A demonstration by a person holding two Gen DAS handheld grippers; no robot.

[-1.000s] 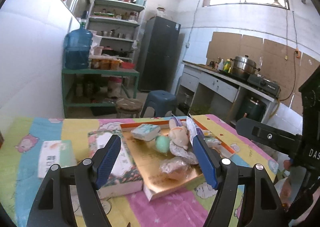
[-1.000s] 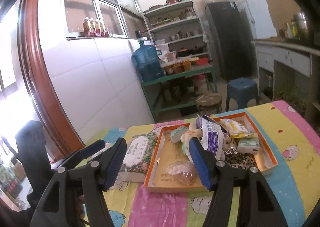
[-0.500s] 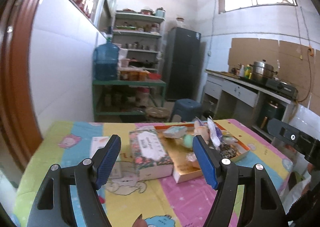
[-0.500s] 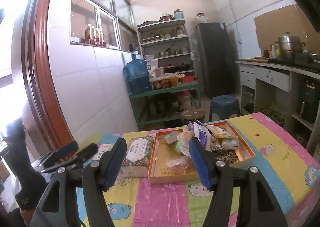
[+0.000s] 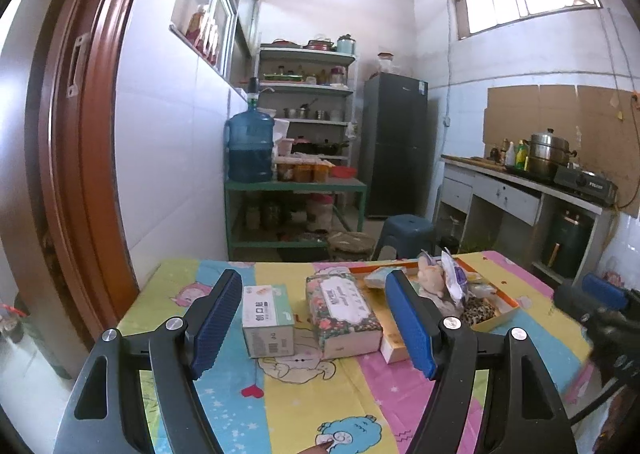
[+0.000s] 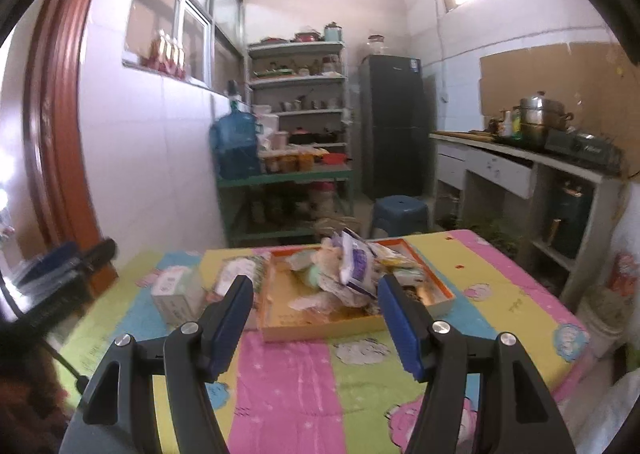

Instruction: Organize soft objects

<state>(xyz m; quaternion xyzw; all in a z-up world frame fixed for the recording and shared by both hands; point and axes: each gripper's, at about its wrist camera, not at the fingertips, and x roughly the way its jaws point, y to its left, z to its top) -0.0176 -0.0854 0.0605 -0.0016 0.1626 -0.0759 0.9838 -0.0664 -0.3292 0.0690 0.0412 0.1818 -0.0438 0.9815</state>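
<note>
An orange-rimmed tray [image 6: 436,286] sits on the table, piled with soft objects: a plush toy [image 5: 432,276], a white and purple packet [image 6: 358,264], a leopard-print item [image 5: 478,308] and wrapped packs. The tray also shows in the left wrist view [image 5: 498,316]. A floral tissue box [image 5: 342,312] and a small white and green box [image 5: 266,320] stand left of the tray. My left gripper [image 5: 314,324] is open and empty, held back above the table's near side. My right gripper [image 6: 316,320] is open and empty, in front of the tray.
The table carries a bright cartoon cloth [image 6: 292,382]. Beyond it stand a blue stool [image 5: 406,232], a green shelf with a water jug [image 5: 250,147], a dark fridge [image 5: 394,143] and a counter with a pot [image 5: 546,151]. A brown door frame [image 5: 80,157] is at left.
Both grippers have pulled back and up from the tray, which now looks smaller and farther. Both stay open and empty. The objects on the table have not moved.
</note>
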